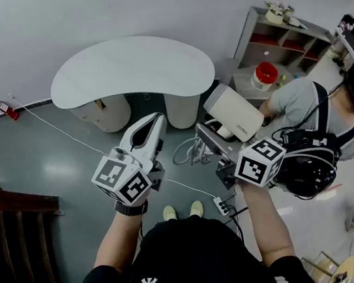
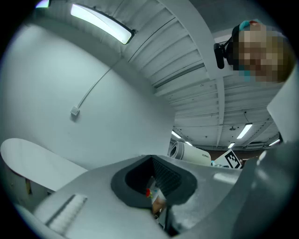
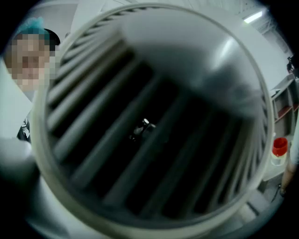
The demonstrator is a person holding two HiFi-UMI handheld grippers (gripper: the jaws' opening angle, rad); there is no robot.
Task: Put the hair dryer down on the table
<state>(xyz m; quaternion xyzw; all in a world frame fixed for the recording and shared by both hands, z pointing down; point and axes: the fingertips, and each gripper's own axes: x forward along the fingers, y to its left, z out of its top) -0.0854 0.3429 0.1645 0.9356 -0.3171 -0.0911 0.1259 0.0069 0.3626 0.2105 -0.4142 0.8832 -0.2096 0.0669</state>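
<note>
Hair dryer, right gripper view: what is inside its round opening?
Inside the hair dryer there is a grille of pale slanted bars, with one small shiny metal part near the middle. Behind the bars everything is dark, so the inner parts cannot be seen.

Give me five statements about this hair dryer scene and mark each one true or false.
1. The hair dryer lies on the white table. False: the right gripper holds it in the air, off the table.
2. The left gripper holds nothing. True.
3. The tabletop is square. False: it is rounded and bean-shaped.
4. A second person is at the shelf on the right. True.
5. The right gripper view looks straight into the dryer's slatted grille. True.
</note>
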